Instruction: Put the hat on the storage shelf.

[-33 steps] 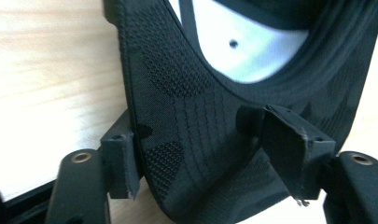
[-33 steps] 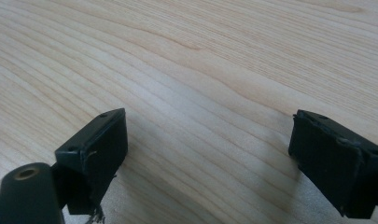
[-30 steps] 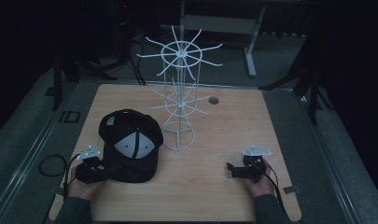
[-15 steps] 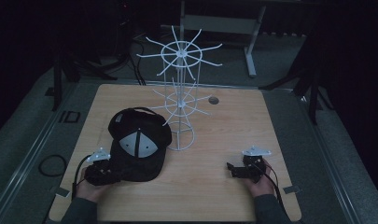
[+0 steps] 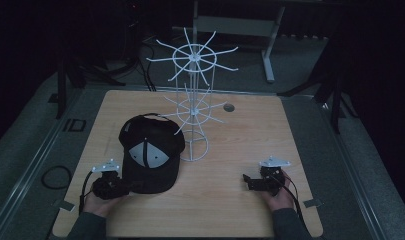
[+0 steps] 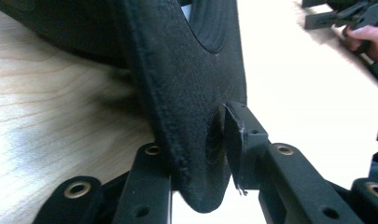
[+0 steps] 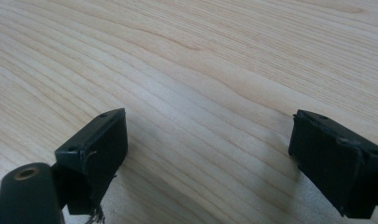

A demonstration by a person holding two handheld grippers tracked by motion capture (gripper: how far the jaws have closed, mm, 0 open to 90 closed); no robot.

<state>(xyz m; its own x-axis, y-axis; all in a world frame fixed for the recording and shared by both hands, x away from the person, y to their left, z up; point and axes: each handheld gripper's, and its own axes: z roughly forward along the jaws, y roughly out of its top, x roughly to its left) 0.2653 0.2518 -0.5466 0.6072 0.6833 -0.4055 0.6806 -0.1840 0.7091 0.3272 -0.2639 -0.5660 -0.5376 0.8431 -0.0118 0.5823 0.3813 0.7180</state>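
The left gripper (image 6: 198, 158) has just been closing its jaws and now pinches the brim of the black fabric baseball cap with grey front panels (image 5: 149, 150), which lies on the light wooden table (image 5: 240, 130) beside what seems a white wire rack (image 5: 194, 100). The right gripper (image 7: 207, 154) rests on the table, jaws apart.

Black cap (image 5: 151, 152) with grey panel, white wire rack (image 5: 194, 107), pale wood table (image 5: 240, 135)

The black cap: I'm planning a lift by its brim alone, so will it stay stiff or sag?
The brim looks thick and holds its curve between the left tongs, so probably stiff. The cap crown is fabric and may droop. It seems light.
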